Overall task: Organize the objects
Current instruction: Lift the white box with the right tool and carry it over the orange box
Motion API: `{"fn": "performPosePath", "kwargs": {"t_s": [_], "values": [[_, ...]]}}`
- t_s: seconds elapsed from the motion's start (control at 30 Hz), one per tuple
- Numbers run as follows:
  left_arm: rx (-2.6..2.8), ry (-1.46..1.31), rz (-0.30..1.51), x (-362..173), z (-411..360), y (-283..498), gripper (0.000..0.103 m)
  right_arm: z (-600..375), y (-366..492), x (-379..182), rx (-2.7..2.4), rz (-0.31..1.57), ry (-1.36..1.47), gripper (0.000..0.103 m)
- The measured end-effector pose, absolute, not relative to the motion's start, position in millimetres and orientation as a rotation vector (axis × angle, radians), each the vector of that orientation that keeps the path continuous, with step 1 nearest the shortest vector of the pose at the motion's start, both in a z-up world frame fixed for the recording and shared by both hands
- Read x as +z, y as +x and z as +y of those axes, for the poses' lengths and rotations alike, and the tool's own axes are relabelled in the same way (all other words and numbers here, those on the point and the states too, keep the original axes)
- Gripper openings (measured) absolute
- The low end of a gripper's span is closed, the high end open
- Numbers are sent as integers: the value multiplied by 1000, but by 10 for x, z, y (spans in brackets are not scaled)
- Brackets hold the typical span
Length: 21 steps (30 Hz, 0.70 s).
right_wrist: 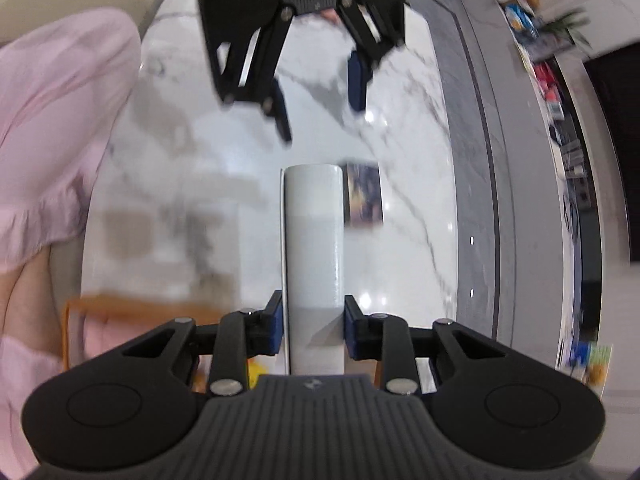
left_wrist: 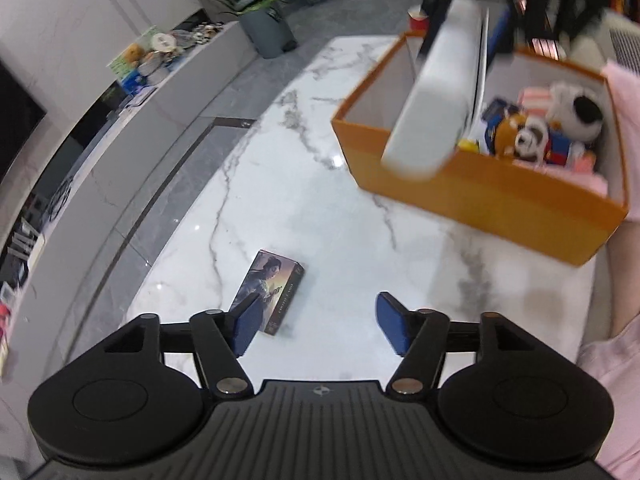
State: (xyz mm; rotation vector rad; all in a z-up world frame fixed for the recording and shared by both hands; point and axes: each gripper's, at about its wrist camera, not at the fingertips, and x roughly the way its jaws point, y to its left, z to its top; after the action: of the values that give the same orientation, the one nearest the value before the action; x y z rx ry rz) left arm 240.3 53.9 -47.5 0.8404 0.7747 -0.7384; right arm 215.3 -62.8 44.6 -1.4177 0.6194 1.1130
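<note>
The left gripper (left_wrist: 316,330) hangs above the marble table (left_wrist: 304,200) with its blue pads (left_wrist: 394,328) spread wide and nothing between them. A small picture-printed card box (left_wrist: 268,292) lies flat on the marble just ahead of the left-hand pad, partly covered by it in the left wrist view and clear of both pads. Farther out, beyond the right-hand pad, stands the orange box (left_wrist: 480,192), open on top; inside, toward its far right end, sit plush toys (left_wrist: 532,136) and some small packets, too blurred to tell apart. The right gripper (right_wrist: 314,328) is clamped on a long white box (right_wrist: 314,240), its blue pads (right_wrist: 276,326) pressing the two narrow sides near the box's lower end, so the box runs straight out between the fingers and well past their tips. In the left wrist view the same white box (left_wrist: 436,92) hangs tilted over the near-left part of the orange box, blurred. From the right wrist view the card box (right_wrist: 364,196) shows just right of the white box's far end, with the left gripper (right_wrist: 316,80) beyond it. A pink sleeve (right_wrist: 60,120) fills that view's left side.
</note>
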Motion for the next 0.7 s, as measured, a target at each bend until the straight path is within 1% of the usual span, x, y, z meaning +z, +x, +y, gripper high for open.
{"fn": "performPosePath", "kwargs": {"t_s": [0.1, 0.2, 0.4, 0.53, 0.7], "values": [[-745, 893, 783, -595, 487, 2418, 81, -902, 2258, 345, 1072, 683, -1405, 31], [-743, 922, 810, -755, 420, 2614, 87, -1132, 2421, 162, 1044, 760, -1398, 31], [-703, 1005, 862, -1084, 387, 2921, 87, -1349, 2758, -264, 1041, 866, -1376, 31], [-705, 1000, 923, -1235, 426, 3083, 87, -1464, 2959, -514, 1060, 916, -1366, 31], [-715, 1037, 923, -1375, 402, 3228, 88, -1534, 3203, -749, 1063, 963, -1339, 31]]}}
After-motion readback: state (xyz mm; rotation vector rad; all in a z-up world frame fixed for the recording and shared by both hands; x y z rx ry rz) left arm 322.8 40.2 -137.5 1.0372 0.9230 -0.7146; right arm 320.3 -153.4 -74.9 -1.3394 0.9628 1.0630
